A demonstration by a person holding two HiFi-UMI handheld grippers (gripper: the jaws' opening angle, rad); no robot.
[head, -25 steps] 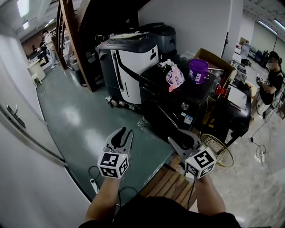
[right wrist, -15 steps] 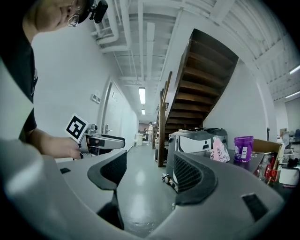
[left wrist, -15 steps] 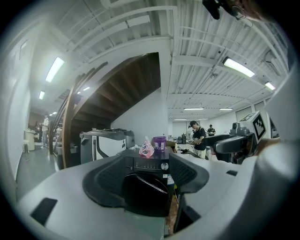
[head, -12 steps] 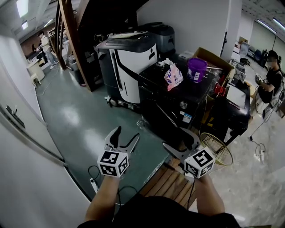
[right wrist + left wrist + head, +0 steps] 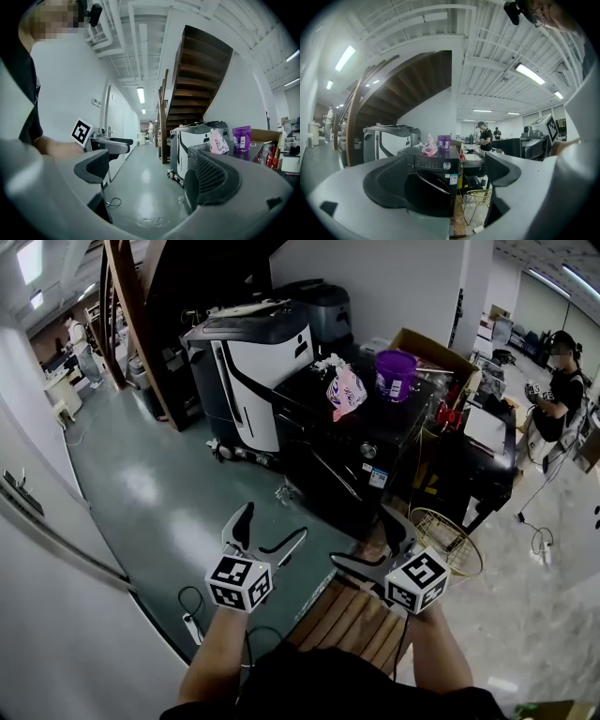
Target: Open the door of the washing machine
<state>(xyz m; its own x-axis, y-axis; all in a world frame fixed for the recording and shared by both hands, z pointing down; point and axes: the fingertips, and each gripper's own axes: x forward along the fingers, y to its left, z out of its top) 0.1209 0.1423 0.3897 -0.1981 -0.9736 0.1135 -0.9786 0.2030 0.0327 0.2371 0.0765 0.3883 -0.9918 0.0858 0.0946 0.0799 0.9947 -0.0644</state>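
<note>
Head view: the black washing machine [image 5: 361, 451] stands ahead across a strip of green floor [image 5: 169, 493], its dark door [image 5: 328, 482] facing the person. A pink bag [image 5: 345, 390] and a purple tub [image 5: 395, 374] sit on top, a white-and-black machine [image 5: 248, 371] is just beside it on the left, and a wire basket [image 5: 448, 540] is near its right corner. The left gripper [image 5: 274, 526] and right gripper [image 5: 366, 538] hang well short of it, the right one over a slatted wooden board [image 5: 352, 615], both with jaws opening wide and gripping nothing.

You're in a workshop-like test hall: green painted floor [image 5: 141, 493], bare ceiling with strip lights [image 5: 529, 74], a wooden staircase [image 5: 197, 75], and a black washing machine [image 5: 347, 470] standing loose among other equipment.
</note>
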